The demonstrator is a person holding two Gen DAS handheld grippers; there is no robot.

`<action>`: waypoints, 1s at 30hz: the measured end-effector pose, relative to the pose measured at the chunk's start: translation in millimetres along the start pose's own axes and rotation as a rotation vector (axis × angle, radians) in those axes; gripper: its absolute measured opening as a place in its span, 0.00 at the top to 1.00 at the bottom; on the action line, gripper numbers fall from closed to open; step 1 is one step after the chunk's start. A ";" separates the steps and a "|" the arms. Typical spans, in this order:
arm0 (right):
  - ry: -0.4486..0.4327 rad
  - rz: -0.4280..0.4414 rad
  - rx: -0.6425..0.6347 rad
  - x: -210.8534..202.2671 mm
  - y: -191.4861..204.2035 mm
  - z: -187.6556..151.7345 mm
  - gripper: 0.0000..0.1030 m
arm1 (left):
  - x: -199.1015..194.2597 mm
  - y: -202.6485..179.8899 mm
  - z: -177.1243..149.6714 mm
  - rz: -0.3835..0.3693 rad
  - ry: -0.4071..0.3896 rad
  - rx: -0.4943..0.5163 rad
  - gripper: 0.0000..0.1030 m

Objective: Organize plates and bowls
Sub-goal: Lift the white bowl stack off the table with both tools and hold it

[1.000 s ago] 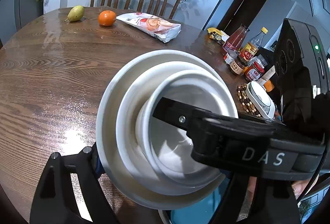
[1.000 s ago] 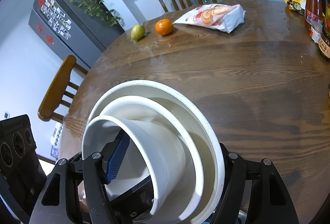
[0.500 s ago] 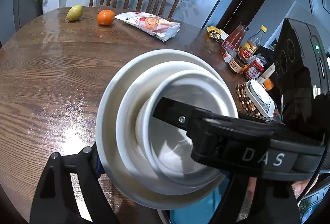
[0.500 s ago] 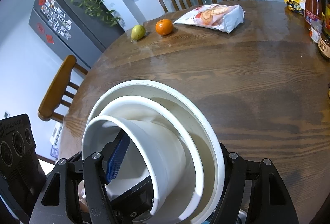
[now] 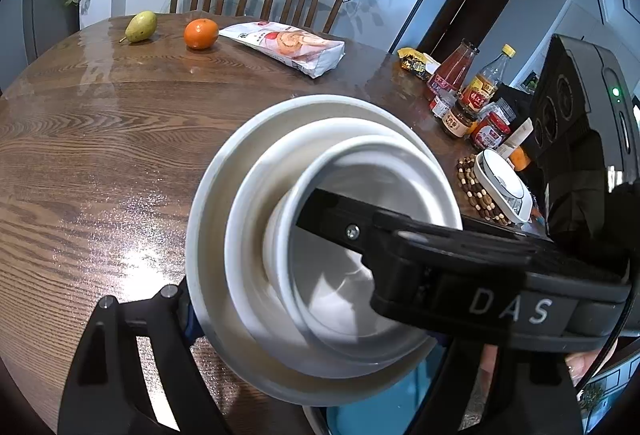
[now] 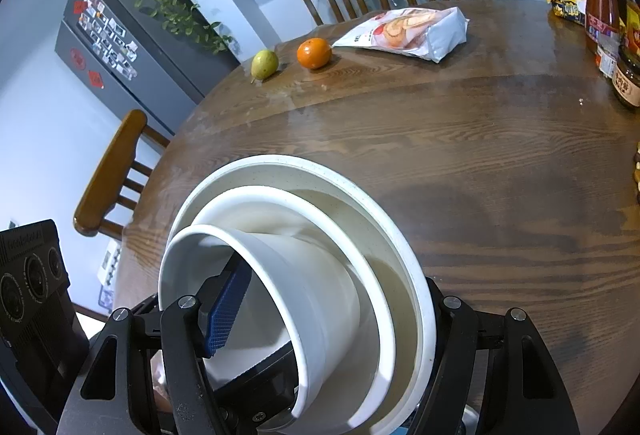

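Both grippers were clamped on one nested stack of white dishes, held tilted over the near edge of a round wooden table [image 6: 500, 163]. The left gripper [image 5: 316, 315] gripped it from one side, one finger outside the widest rim and the other reaching into the innermost bowl [image 5: 360, 235]. The right gripper [image 6: 316, 315] did the same from the opposite side, its blue-padded finger inside that bowl [image 6: 272, 275] and its outer finger behind the large plate [image 6: 360, 187].

The stack ran from the large plate [image 5: 212, 235] through a middle dish [image 5: 256, 219] to the small bowl, each seated inside the next. Nothing had changed over the last second: the dishes sat exactly as before and neither hand had shifted. That pause suggested the nesting was complete, with only setting the stack down left to do.

Farther out on the table lay a pear [image 5: 141, 26], an orange [image 5: 201, 33] and a snack bag [image 5: 288, 45]. Sauce bottles [image 5: 468, 91] stood at the right edge.
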State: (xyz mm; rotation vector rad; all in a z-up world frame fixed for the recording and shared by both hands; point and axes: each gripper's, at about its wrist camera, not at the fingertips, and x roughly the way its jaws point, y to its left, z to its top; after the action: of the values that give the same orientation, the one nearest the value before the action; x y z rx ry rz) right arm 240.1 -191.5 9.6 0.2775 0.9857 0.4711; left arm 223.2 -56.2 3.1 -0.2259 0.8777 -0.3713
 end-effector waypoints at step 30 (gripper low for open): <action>-0.011 0.001 -0.009 -4.7 1.5 1.8 0.29 | -4.7 0.8 1.7 -0.002 -0.006 0.003 0.23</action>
State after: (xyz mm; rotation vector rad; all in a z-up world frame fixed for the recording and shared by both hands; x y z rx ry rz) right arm 239.1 -192.6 14.6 0.2718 0.9723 0.4742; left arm 222.0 -53.5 7.1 -0.2247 0.8705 -0.3732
